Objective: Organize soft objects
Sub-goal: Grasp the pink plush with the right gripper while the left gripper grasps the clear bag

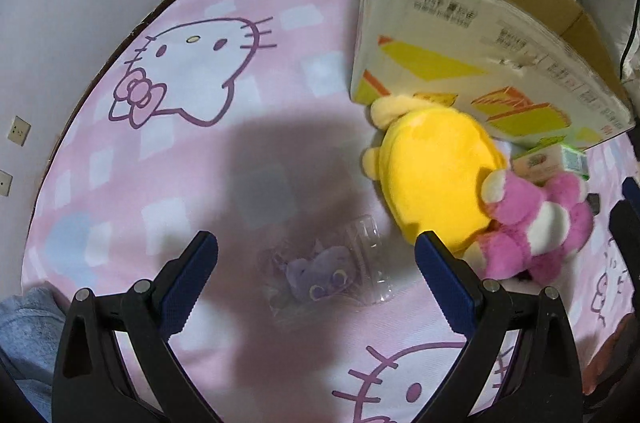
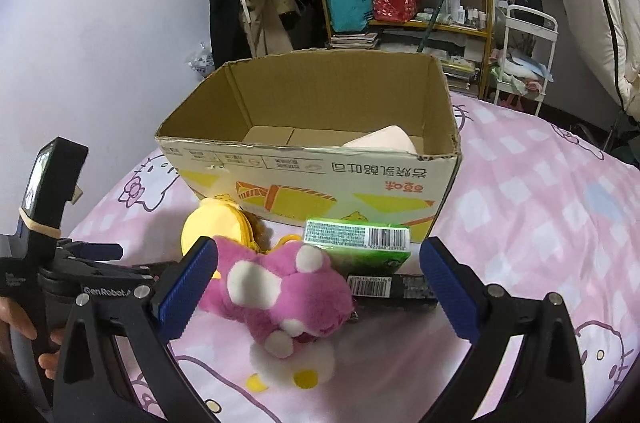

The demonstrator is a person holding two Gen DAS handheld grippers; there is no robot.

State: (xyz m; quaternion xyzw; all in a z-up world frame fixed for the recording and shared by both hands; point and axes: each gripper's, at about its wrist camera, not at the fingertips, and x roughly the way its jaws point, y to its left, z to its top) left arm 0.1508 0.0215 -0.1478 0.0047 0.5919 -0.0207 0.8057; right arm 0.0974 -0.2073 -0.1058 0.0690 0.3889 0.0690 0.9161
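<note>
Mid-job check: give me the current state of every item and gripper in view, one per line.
left gripper: open, empty, above the bagged toy
right gripper: open, empty, framing the pink plush
cardboard box: upright, top open
bagged purple toy: flat on the bed
yellow plush: lying against the box
pink plush: lying on the bed
green carton: lying down, closed

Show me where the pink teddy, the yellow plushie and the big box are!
pink teddy (image 2: 280, 287), right wrist view, on its fluffy pink head.
yellow plushie (image 1: 436, 175), left wrist view, on its round yellow back.
big box (image 2: 320, 179), right wrist view, on its printed front wall.
</note>
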